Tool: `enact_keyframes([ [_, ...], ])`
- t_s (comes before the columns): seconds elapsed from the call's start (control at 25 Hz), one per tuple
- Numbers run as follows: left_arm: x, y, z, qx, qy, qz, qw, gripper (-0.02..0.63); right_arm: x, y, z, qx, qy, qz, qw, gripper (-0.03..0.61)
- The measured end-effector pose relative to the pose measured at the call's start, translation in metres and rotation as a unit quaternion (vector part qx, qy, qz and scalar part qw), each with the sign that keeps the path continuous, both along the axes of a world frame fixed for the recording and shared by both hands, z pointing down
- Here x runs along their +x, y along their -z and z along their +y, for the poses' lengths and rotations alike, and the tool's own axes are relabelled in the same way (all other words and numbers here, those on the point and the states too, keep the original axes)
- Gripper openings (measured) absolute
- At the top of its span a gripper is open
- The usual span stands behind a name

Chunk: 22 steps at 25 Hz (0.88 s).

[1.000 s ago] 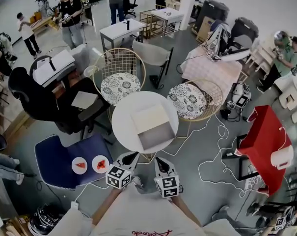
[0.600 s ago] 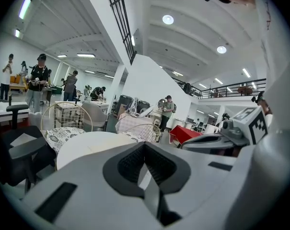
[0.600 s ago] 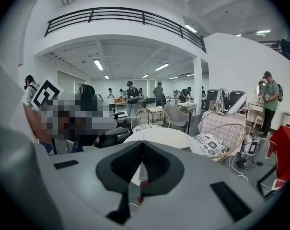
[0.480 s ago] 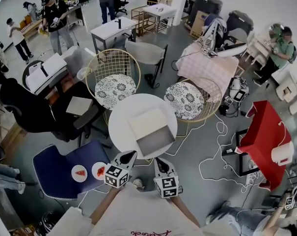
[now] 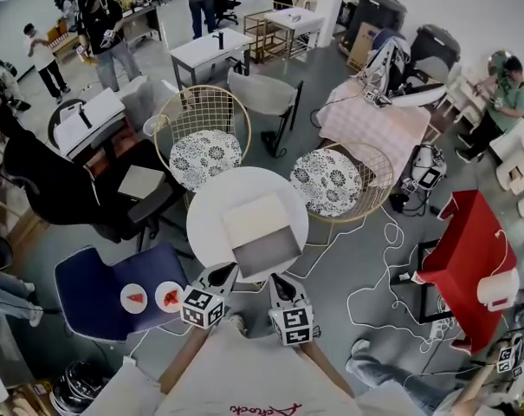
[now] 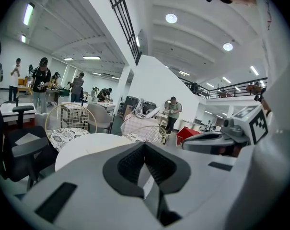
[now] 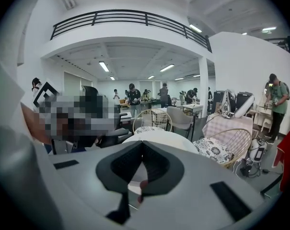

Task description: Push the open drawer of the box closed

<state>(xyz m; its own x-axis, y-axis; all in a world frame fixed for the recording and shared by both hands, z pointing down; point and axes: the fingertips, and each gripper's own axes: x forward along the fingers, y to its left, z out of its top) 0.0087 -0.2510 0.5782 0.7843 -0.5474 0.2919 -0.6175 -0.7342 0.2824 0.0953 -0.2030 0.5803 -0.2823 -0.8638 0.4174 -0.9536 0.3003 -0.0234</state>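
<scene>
A cream box [image 5: 255,211] sits on the round white table [image 5: 208,225], its grey drawer [image 5: 266,247] pulled out toward me and empty. Just below the table's near edge hover both grippers, apart from the drawer front. My left gripper [image 5: 228,273] points up at the drawer's left corner and my right gripper [image 5: 276,281] at its right corner. Both stand shut with nothing between the jaws. In the left gripper view the closed left gripper [image 6: 145,145] faces the table [image 6: 87,145]. In the right gripper view the closed right gripper [image 7: 141,144] faces the table [image 7: 160,137].
Two wire chairs with patterned cushions [image 5: 211,155] [image 5: 330,178] stand behind the table. A black office chair [image 5: 62,185] is at left. A blue seat [image 5: 93,277] with two plates lies at front left. Cables [image 5: 378,271] trail on the floor at right, beside a red stand [image 5: 465,250].
The head view has swayed slightly. Both grippers stay shut by the table's near edge, and the drawer stands equally far out.
</scene>
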Motion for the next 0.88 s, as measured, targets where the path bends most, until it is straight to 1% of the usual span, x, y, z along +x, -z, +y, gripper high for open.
enact_keyframes([
  [0.2, 0.012, 0.006, 0.003, -0.001, 0.019, 0.001, 0.9998, 0.012, 0.013, 0.004, -0.001, -0.003, 0.02, -0.001, 1.0, 0.015],
  [0.4, 0.017, 0.002, 0.012, -0.008, 0.035, -0.001, 0.9993, 0.012, 0.019, 0.001, 0.004, -0.009, 0.036, -0.002, 0.999, 0.015],
  [0.56, 0.015, -0.008, 0.023, -0.027, 0.042, -0.004, 0.9987, 0.012, 0.021, -0.008, 0.012, -0.027, 0.04, -0.001, 0.999, 0.015],
  [0.72, 0.014, -0.021, 0.015, -0.036, 0.043, -0.007, 0.9984, 0.012, 0.025, -0.022, 0.005, -0.037, 0.037, -0.001, 0.999, 0.015],
  [0.88, 0.009, -0.041, 0.038, -0.07, 0.04, -0.017, 0.9966, 0.012, 0.025, -0.043, 0.025, -0.072, 0.032, -0.006, 0.997, 0.015],
])
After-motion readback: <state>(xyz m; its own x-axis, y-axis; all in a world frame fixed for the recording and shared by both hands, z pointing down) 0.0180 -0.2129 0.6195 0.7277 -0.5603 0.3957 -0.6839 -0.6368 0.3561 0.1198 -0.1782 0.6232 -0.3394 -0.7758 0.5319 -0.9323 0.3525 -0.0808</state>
